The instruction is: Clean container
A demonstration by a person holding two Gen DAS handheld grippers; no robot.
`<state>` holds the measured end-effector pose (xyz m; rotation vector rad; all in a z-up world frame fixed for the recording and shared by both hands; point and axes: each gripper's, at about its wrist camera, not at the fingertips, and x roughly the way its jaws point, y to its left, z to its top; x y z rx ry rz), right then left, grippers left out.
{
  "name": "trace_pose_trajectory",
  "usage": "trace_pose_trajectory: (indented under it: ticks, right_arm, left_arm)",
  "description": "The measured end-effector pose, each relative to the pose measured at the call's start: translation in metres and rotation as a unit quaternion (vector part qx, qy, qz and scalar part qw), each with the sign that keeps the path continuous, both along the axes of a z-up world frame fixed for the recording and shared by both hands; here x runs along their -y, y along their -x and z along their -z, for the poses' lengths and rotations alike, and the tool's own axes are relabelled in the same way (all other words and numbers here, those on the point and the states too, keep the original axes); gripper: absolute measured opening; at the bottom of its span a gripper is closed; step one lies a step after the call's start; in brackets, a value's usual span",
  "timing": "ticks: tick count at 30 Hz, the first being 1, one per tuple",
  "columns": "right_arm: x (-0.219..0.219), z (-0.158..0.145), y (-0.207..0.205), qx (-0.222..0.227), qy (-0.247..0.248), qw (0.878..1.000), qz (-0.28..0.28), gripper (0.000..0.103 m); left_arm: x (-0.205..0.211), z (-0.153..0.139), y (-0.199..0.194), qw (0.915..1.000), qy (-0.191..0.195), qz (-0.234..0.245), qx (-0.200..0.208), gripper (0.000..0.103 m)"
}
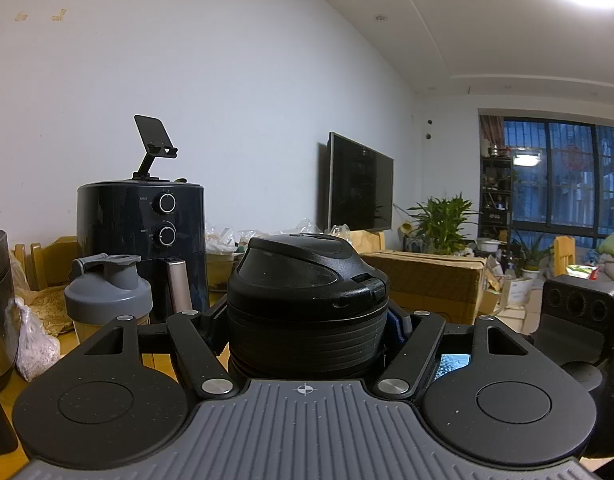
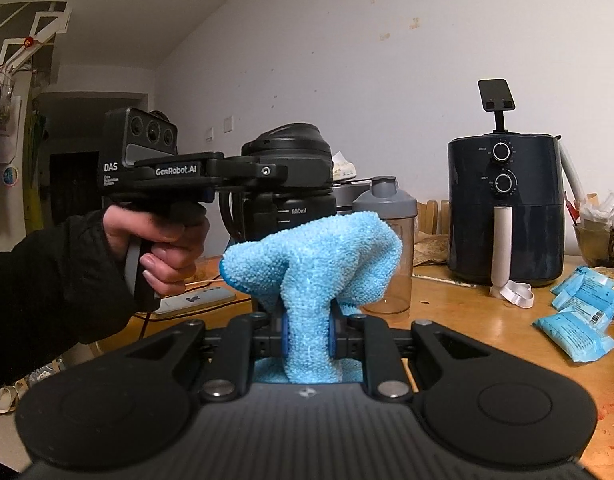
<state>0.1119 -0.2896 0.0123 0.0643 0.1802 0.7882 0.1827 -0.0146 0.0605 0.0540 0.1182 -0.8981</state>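
Wooden table (image 2: 487, 312): two bottles, one cloth (image 2: 313, 252), three packets.

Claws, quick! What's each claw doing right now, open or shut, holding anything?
Left claw: shut on the black bottle, gripped below its lid.
Right claw: shut on the blue cloth.

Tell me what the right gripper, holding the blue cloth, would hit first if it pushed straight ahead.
Probably the black bottle held in the left gripper: it sits just beyond the blue cloth pinched in the right gripper. The clear shaker cup stands slightly right of that line. Depth is hard to judge.
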Motion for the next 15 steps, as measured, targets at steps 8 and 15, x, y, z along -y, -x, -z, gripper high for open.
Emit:
trace_pose_trajectory:
  ticks: [8,15]
  right_arm:
    - [-0.014,-0.004,-0.011,0.006,0.005,1.000,-0.012,0.014]
    - [-0.024,-0.009,-0.018,0.010,0.013,1.000,-0.018,0.014]
  left_arm:
    - [0.000,0.001,-0.001,1.0000,-0.002,0.000,-0.001,0.069]
    - [0.000,0.001,-0.001,1.0000,-0.003,-0.003,-0.003,0.068]
